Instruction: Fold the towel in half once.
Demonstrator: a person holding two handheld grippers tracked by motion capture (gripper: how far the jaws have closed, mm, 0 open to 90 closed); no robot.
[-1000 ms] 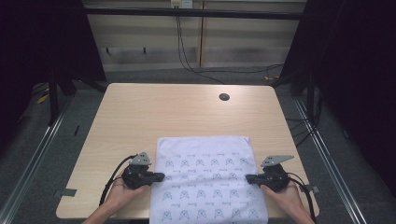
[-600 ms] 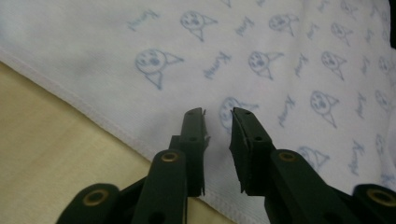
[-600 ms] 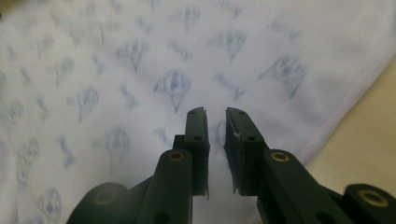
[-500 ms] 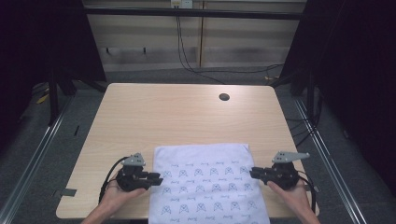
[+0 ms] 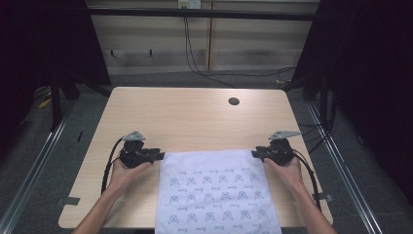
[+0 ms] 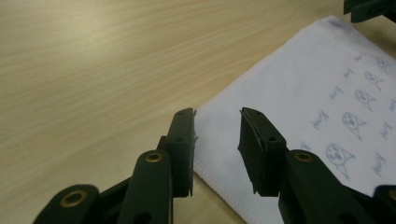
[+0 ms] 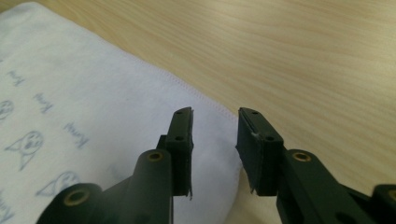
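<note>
White cloth [image 5: 216, 192] lies flat on the wooden table [image 5: 190, 119], at the near edge in the middle, its near end running past the table edge and out of the bottom of the high view. Thin fabric, smooth, no big wrinkles, printed with rows of small blue-grey cat-face marks and short script words; far strip along the top edge is plain. Stitched hem visible along the edge in both gripper views. Far edge runs straight across between the two grippers. Left gripper [image 5: 157, 156] sits at the cloth's far left corner, held in the person's left hand [image 5: 125, 171]; in the left gripper view its jaws stand apart with a clear gap, corner of the cloth [image 6: 299, 98] lying on the table under and between them, nothing clamped. Right gripper [image 5: 257, 154] sits at the far right corner, held in the right hand [image 5: 287, 170]; in the right gripper view its jaws are likewise parted, cloth [image 7: 93, 116] corner under the gap, one jaw over fabric and the other over bare wood, holding nothing. Cannot tell if the jaw tips touch the fabric. Black cable trails from each gripper back along the forearms. Small dark round hole [image 5: 234, 101] in the tabletop, far right part, well apart from the cloth. Rest of the table surface is bare light wood grain.
</note>
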